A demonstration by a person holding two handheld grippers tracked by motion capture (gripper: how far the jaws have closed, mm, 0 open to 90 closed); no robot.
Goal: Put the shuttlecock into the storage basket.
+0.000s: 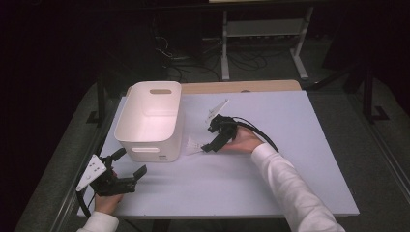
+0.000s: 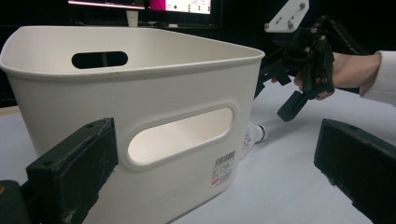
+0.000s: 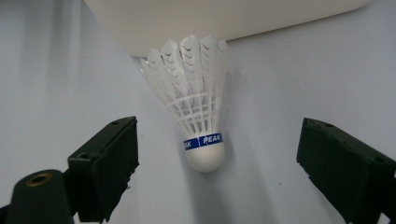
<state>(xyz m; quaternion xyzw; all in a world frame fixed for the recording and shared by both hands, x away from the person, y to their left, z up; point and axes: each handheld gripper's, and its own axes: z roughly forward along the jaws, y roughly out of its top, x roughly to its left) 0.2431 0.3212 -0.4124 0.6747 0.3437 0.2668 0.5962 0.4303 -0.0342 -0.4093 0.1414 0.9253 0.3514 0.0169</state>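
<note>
A white feather shuttlecock [image 3: 198, 116] with a blue band lies on the table, its skirt against the foot of a white plastic bin [image 3: 224, 18] and its cork pointing at my right gripper [image 3: 219, 128]. That gripper is open, a jaw on each side of the cork and neither touching it. From above, the right gripper [image 1: 209, 138] sits just right of the bin [image 1: 145, 150] with the shuttlecock [image 1: 193, 145] in front of it. My left gripper [image 1: 129, 163] stands open near the bin's front left corner, holding nothing. Its own view faces the bin's handle wall [image 2: 140, 93].
The bin stands at the left rear of a pale table [image 1: 270, 169] and looks empty inside. Past the table's far edge are a wooden board [image 1: 241, 87], a metal frame and cables on a dark floor. The left hand rests near the front left table corner.
</note>
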